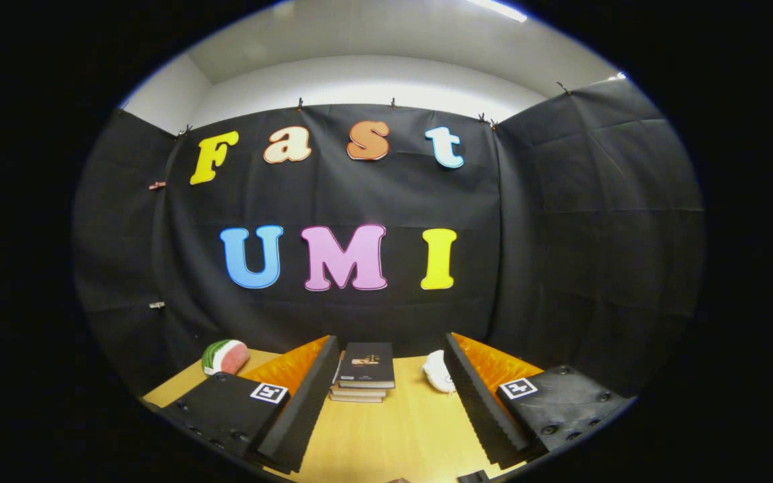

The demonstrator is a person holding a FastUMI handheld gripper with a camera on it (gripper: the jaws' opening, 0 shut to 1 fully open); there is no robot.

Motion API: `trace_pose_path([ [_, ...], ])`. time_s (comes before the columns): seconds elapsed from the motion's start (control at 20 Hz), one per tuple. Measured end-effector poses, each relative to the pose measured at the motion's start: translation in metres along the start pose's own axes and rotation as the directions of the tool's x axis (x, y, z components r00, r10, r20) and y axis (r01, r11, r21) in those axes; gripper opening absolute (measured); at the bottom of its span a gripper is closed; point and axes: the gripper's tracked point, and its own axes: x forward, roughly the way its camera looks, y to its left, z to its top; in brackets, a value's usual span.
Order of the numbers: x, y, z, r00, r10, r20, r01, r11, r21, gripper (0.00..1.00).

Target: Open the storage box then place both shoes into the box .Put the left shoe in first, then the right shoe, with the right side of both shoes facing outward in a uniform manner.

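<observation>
Black cloth backs a wooden worktop [386,436]. Gripper [386,396] is spread wide, holding nothing, aimed level at stacked books [364,376]; something white [437,371], maybe a shoe, sits beside them. Can't spot the storage box, so I can't call the step; finding it comes next.

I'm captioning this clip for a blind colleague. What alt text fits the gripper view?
The gripper is open over a wooden table, holding nothing. Beyond the fingers lies a stack of books, with a white object beside it and a watermelon slice off to the other side.
</observation>
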Motion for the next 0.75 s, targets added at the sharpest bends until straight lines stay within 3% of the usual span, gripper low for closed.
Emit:
trace_pose_path([
  [0.35, 0.032, -0.012, -0.002, 0.997, 0.057, 0.048, -0.056, 0.998, -0.019, 0.98],
  [0.55, 0.041, -0.003, -0.015, 0.995, 0.102, 0.007, -0.102, 0.995, 0.002, 0.98],
  [0.75, 0.049, 0.006, -0.012, 0.996, 0.088, 0.001, -0.088, 0.996, -0.006, 0.98],
])
